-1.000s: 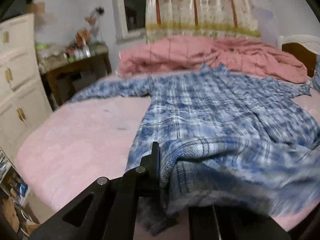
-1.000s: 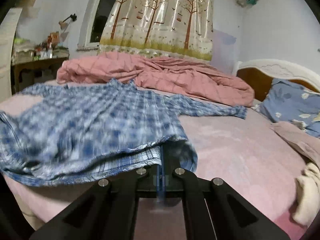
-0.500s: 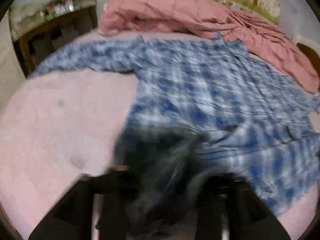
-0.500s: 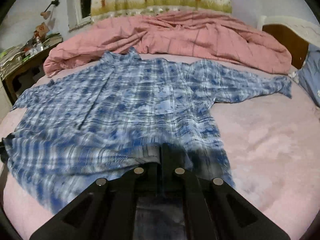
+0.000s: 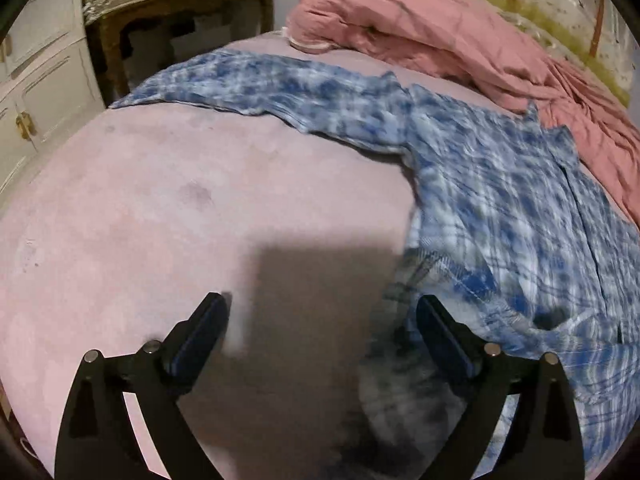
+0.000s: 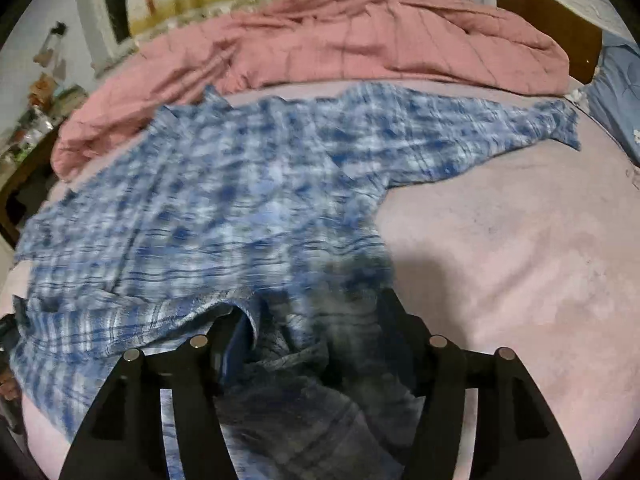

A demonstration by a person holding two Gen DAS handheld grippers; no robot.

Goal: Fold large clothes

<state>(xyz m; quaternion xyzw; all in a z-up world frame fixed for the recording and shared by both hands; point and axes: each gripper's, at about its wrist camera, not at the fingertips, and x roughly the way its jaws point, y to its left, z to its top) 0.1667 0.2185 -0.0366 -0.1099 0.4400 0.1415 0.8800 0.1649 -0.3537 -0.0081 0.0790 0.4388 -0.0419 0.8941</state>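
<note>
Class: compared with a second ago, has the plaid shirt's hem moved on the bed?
Yes. The plaid shirt hem, earlier lifted, now lies spread on the bed, toward the pink quilt; both grippers' fingers just opened.

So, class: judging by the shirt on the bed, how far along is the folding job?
Done: the plaid shirt lies spread on the pink bed, sleeves out. In hand: both grippers, left and right, have just been opening their jaws, letting go of the hem. Left: every fold; none shows yet.
</note>
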